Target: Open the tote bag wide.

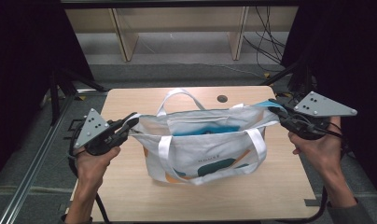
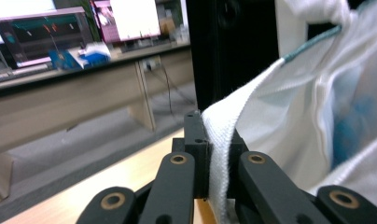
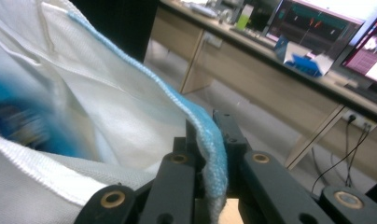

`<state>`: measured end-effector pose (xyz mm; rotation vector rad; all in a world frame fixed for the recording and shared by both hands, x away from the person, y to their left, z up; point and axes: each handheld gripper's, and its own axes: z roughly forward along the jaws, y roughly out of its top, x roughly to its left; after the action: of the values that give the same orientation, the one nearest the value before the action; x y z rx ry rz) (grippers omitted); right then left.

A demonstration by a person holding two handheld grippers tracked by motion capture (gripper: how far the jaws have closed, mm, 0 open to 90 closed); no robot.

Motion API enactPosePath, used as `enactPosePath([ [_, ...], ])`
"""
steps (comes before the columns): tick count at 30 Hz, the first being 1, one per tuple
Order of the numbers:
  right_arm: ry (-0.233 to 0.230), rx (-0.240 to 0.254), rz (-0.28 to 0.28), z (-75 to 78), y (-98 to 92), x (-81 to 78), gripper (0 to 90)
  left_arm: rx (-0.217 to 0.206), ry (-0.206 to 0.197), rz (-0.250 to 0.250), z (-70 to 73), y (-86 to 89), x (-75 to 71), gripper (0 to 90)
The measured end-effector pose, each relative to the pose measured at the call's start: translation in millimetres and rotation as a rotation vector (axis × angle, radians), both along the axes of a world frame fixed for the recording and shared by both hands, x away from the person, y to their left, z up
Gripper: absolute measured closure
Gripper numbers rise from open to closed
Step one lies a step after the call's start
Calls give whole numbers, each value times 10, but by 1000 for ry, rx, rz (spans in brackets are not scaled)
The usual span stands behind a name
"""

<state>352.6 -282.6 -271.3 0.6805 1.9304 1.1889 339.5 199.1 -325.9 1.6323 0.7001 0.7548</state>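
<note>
White canvas: tote bag (image 1: 203,144) is held mid-table, long axis left to right.
Left gripper (image 1: 126,127): clamped on the bag's left rim.
Right gripper (image 1: 273,105): clamped on the right, blue-edged rim.
Relation: mouth is stretched between both.

We are seeing even overhead light brightening the table (image 1: 130,196) while blackness is crowding nine and three o'clock; monitors (image 3: 326,23) are glaring at one o'clock, and the tote bag (image 3: 60,116) is blurring close up.
</note>
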Motion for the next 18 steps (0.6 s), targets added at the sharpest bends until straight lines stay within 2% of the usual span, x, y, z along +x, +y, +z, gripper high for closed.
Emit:
enactPosePath([
  [5,33,-22,1,-232,19,80,863,24,68,-4,-237,-3,79,862],
  [6,53,-18,0,-273,22,84,863,36,87,-9,-292,-5,92,862],
  [9,61,-30,-18,-440,10,73,863,51,112,-14,-407,-17,101,860],
  [10,54,-33,-23,-474,-1,77,863,72,109,-22,-454,-31,131,859],
  [11,55,-40,-28,-525,-23,97,863,95,130,-21,-511,-67,158,858],
  [12,86,-30,-38,-592,-26,117,863,103,141,-21,-546,-92,185,856],
  [16,109,-30,-67,-716,-71,208,862,107,173,-20,-663,-156,306,856],
  [17,107,-34,-75,-741,-72,227,863,116,181,-22,-704,-176,334,856],
  [18,114,-46,-72,-768,-79,251,862,143,195,-21,-773,-199,362,856],
])
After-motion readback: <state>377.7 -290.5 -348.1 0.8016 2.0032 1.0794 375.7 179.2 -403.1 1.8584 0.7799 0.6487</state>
